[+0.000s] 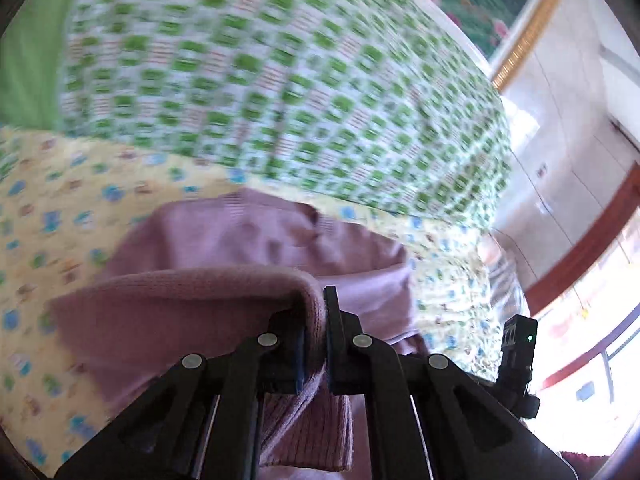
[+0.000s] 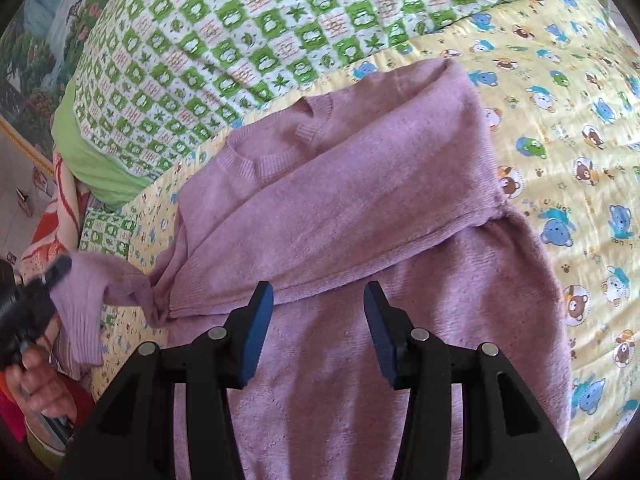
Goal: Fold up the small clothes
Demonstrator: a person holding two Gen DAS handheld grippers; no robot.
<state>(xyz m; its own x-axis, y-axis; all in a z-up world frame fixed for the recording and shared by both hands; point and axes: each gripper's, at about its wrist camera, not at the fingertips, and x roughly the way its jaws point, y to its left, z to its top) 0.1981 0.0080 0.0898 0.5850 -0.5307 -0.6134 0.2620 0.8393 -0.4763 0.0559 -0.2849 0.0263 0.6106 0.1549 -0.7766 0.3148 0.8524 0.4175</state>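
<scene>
A small mauve knitted sweater [image 2: 340,208] lies on a yellow bear-print sheet [image 2: 568,160]. One sleeve is folded across its chest. My left gripper [image 1: 318,312] is shut on the other sleeve's ribbed cuff [image 1: 312,420] and holds it lifted off the bed at the sweater's left side. The left gripper also shows in the right wrist view [image 2: 56,276], with the cuff [image 2: 84,312] hanging from it. My right gripper [image 2: 319,300] is open and empty, hovering over the sweater's lower body.
A green-and-white checked quilt [image 2: 240,40] is bunched behind the sweater. A green pillow [image 2: 88,160] and an orange-patterned cloth [image 2: 48,248] lie at the bed's left edge. A tiled floor [image 1: 560,160] and a gold-framed picture [image 1: 528,28] show beyond the bed.
</scene>
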